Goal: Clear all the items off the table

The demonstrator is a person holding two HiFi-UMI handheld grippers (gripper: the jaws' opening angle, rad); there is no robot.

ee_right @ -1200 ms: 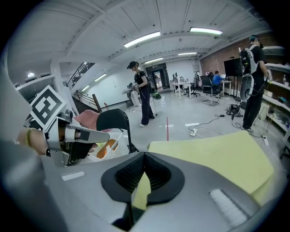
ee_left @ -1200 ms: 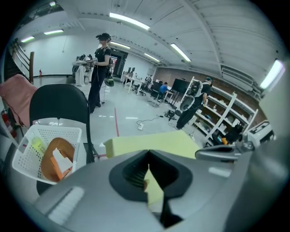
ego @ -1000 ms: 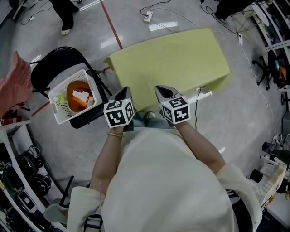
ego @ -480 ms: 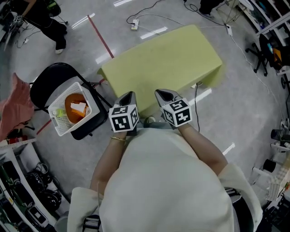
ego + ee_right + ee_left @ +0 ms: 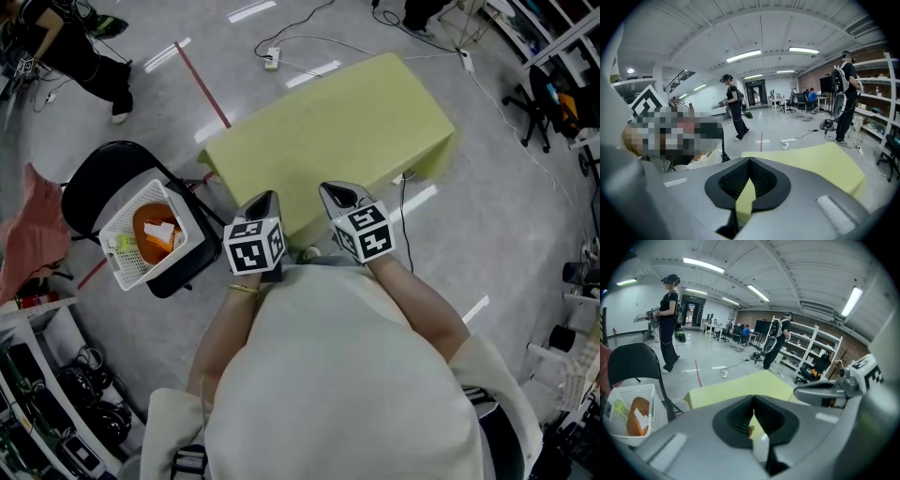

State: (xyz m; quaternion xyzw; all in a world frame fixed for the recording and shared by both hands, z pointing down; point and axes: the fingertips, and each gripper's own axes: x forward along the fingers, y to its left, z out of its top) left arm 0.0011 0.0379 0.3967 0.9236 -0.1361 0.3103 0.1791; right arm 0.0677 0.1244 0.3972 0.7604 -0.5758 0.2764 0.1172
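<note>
Left gripper view first: we're holding the left gripper [image 5: 752, 399] with its jaws pressed together on nothing, and the right gripper [image 5: 749, 161] is sitting just as closed and empty. Both are hovering at the near edge of the yellow table [image 5: 328, 122]. Its top is showing bare, so we're judging the clearing done. Off to our left, the white basket [image 5: 120, 208] on the black chair [image 5: 98, 173] is carrying an orange bowl [image 5: 148, 223], a white piece [image 5: 161, 232] and something green [image 5: 119, 247].

Yellow-green table [image 5: 328, 122], white basket [image 5: 131, 202], black chair [image 5: 101, 164]
</note>
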